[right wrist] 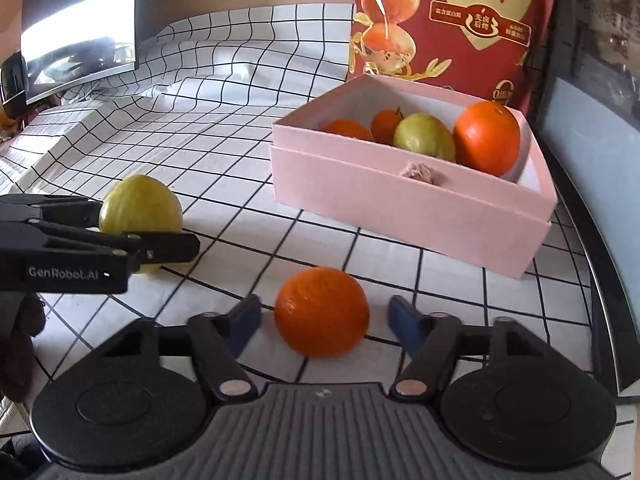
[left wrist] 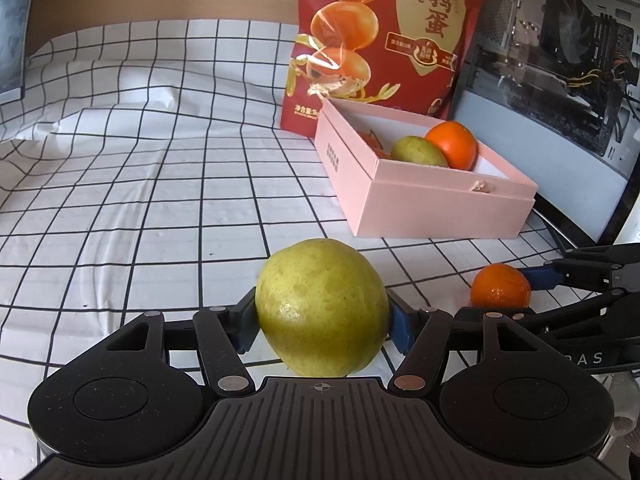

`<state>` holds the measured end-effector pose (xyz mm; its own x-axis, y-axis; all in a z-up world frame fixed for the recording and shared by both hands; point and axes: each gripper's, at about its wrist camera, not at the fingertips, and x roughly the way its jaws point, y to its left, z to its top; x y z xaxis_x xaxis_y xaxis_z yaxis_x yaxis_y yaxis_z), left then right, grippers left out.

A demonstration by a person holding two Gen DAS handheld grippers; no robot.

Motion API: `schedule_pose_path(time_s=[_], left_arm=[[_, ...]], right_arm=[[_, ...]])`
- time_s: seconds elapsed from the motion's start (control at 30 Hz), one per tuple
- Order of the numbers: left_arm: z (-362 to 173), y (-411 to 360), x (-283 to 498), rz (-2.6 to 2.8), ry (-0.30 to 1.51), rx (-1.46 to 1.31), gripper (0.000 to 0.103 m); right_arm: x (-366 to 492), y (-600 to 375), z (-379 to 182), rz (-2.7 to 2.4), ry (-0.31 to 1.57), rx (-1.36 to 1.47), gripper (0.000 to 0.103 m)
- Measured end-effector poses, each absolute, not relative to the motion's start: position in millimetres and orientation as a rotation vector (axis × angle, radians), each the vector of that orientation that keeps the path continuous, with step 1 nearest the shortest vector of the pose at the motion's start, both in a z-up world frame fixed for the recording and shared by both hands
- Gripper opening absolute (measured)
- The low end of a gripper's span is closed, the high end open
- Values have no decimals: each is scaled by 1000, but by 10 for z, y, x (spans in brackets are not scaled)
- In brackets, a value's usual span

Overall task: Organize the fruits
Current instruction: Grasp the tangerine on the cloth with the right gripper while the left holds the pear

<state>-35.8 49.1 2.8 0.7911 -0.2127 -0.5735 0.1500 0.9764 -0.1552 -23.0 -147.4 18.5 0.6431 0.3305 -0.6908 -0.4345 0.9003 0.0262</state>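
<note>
My left gripper (left wrist: 322, 322) is shut on a yellow-green fruit (left wrist: 320, 300), with a blue pad pressed against each side. It appears at the left of the right wrist view as well, the green fruit (right wrist: 140, 204) sitting in the left gripper (right wrist: 140, 226) close to the cloth. A small orange (right wrist: 322, 312) rests on the checked cloth between the fingers of my right gripper (right wrist: 322, 320); a gap shows on both sides, so the jaws stand open. The pink box (right wrist: 400, 208) behind holds several oranges and one green fruit (right wrist: 424, 138).
A red snack bag (left wrist: 380, 40) stands upright just behind the pink box (left wrist: 440, 208). A computer case (left wrist: 560, 60) with a clear side panel walls off the right. A monitor (right wrist: 80, 20) stands at the far left. The black-and-white checked cloth (left wrist: 160, 200) lies wrinkled towards the back left.
</note>
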Motion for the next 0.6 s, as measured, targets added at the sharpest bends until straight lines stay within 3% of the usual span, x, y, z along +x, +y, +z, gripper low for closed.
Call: schedule_pose_path(time_s=[0.17,0.6], left_arm=[[30,494,-363,-199,627,-103,68],[44,543,-338,-219,632,-140,68]], right_arm=[[-305,-1430,213,430,744,-182,46],[-370,-1773,289,381,733,-127,45]])
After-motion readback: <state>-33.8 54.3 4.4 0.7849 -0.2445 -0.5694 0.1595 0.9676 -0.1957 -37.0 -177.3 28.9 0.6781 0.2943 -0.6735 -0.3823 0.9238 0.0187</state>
